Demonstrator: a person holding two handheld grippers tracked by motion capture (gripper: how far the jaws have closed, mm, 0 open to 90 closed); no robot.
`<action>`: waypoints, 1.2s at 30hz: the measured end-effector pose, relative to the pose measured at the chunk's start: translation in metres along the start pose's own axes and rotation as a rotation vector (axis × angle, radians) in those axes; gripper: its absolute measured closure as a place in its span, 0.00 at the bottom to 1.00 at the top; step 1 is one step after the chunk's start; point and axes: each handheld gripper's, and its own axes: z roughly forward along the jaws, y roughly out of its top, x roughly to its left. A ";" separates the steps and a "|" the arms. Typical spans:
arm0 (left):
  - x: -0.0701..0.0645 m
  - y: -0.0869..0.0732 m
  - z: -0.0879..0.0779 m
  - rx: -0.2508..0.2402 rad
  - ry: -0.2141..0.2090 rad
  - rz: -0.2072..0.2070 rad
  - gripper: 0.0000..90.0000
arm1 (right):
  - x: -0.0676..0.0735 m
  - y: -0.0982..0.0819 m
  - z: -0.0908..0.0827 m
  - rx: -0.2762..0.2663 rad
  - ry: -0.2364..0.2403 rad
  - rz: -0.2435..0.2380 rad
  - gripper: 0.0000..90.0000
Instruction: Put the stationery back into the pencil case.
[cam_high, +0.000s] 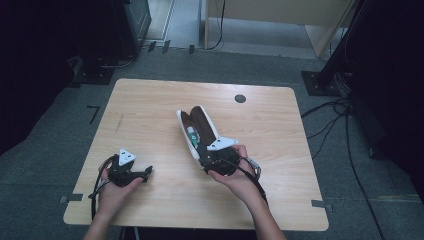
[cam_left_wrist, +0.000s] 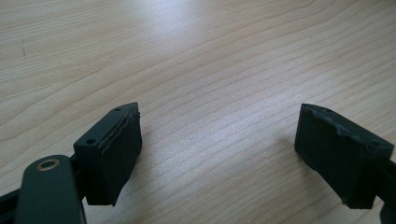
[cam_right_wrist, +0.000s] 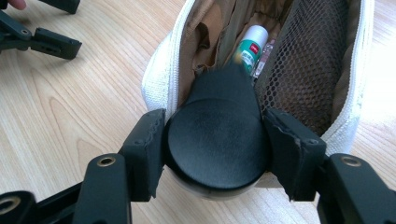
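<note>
- The black round-ended bottle (cam_right_wrist: 217, 140) is pinched between the jaws of my right tool (cam_high: 218, 156), its far end poking into the open mouth of the white zip pouch (cam_right_wrist: 161, 70) near the middle of the counter (cam_high: 150, 115).
- The jaws press on a rounded, smooth side, so I judge the bottle could twist or squirt out if I ease the squeeze too soon.
- A green-and-white tube (cam_right_wrist: 252, 44) already lies inside; pushed straight in, the bottle may jam against it or catch the mesh pocket (cam_right_wrist: 308, 70).
- Nothing pins the pouch, which is soft and probably light: a shove could slide it along the wood or fold its rim shut.
- My left tool (cam_high: 131, 171) rests well apart, near the counter's left front, jaws spread and empty, too far off to steady it.
</note>
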 end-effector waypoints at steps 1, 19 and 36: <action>0.000 0.000 0.000 0.000 0.000 0.000 0.17 | 0.000 0.000 0.000 0.001 0.003 0.001 0.43; 0.000 0.000 0.000 0.001 0.000 0.001 0.17 | -0.001 -0.011 -0.034 -0.149 -0.042 0.060 0.56; 0.000 0.000 0.000 0.002 0.000 0.002 0.17 | 0.005 -0.024 -0.003 -0.102 -0.027 0.085 0.94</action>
